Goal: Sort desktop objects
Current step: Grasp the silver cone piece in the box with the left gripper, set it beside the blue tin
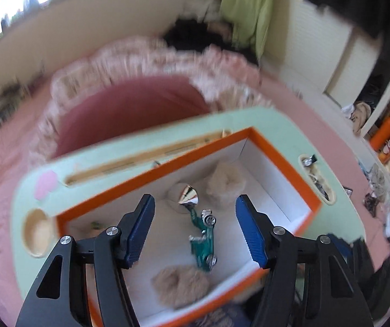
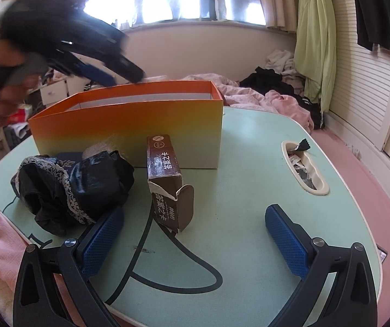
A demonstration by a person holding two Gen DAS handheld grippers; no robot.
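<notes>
An orange box (image 1: 276, 152) with a white inside stands on a mint-green lap table (image 1: 249, 117). In it lie a green toy car (image 1: 204, 241), a shiny silver cone (image 1: 188, 194) and two beige furry pieces (image 1: 180, 286). My left gripper (image 1: 195, 231) is open and empty above the box, over the car. It also shows in the right wrist view (image 2: 118, 73), over the box's (image 2: 129, 125) far rim. My right gripper (image 2: 192, 234) is open and empty, low over the table (image 2: 249, 204). A brown carton (image 2: 167, 179) with an open flap stands just ahead of it. Black lace-trimmed fabric (image 2: 69, 188) lies to its left.
A slot (image 2: 304, 171) in the table's right side holds small items. A round cup recess (image 1: 35, 231) and a long groove (image 1: 140, 158) lie beside the box. Pink bedding (image 2: 271, 98) and clothes surround the table. A shuttered wall (image 2: 372, 95) stands to the right.
</notes>
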